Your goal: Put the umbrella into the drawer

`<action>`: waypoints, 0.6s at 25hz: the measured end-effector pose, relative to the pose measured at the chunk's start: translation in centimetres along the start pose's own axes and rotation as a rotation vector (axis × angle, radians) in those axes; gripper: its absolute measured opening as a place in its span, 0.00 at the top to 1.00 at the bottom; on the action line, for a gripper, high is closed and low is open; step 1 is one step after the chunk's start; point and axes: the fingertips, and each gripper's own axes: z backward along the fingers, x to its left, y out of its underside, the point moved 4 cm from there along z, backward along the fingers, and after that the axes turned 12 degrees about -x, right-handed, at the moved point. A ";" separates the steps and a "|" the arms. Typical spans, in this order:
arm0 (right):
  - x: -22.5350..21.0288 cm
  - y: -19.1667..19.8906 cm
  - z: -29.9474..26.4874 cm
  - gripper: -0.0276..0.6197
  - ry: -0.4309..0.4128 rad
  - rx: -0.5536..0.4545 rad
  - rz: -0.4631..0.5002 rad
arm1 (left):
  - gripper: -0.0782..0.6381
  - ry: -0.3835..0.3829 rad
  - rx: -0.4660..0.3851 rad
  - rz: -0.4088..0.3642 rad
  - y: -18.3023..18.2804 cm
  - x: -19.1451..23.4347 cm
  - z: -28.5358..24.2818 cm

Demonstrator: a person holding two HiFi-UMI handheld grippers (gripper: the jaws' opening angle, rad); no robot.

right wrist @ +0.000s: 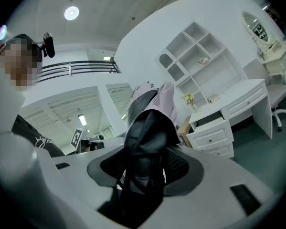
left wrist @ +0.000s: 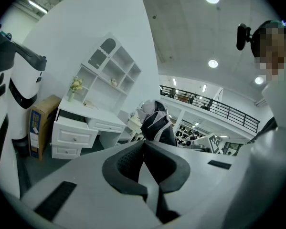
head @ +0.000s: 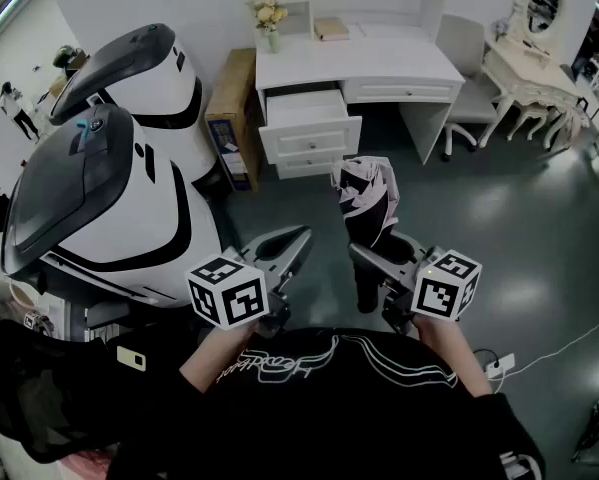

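Observation:
A folded black and pink umbrella (head: 369,198) stands upright in my right gripper (head: 375,260), whose jaws are shut on its lower, black part. In the right gripper view the umbrella (right wrist: 147,132) fills the gap between the pads of that gripper (right wrist: 145,168). My left gripper (head: 292,245) hangs level beside it on the left, shut, with nothing in it; its pads meet in the left gripper view (left wrist: 143,144), where the umbrella (left wrist: 156,123) shows just beyond. The top drawer (head: 304,118) of the white desk (head: 379,66) is pulled open a few steps ahead.
A large white and black pod-shaped machine (head: 109,188) fills the left. A cardboard box (head: 231,118) leans by the desk. A vase of flowers (head: 268,18) stands on the desk. A white chair (head: 469,118) and a dressing table (head: 529,68) stand at the right. A cable lies on the floor (head: 569,343).

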 end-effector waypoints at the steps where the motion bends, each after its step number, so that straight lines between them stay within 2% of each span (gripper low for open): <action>1: 0.1 0.1 0.3 0.61 0.004 0.001 -0.003 | 0.86 0.000 0.001 0.001 0.2 -0.3 0.1; 7: -1.0 -0.7 2.0 0.61 0.011 -0.018 -0.012 | 0.86 -0.006 0.013 -0.008 1.0 -1.4 -0.8; 11: -1.5 -0.8 1.8 0.61 0.005 -0.020 -0.001 | 0.86 -0.027 0.014 -0.003 1.0 -0.8 -0.9; 15: -2.8 -1.5 1.3 0.61 -0.013 -0.033 -0.031 | 0.86 -0.038 0.019 -0.008 0.6 -0.3 -2.1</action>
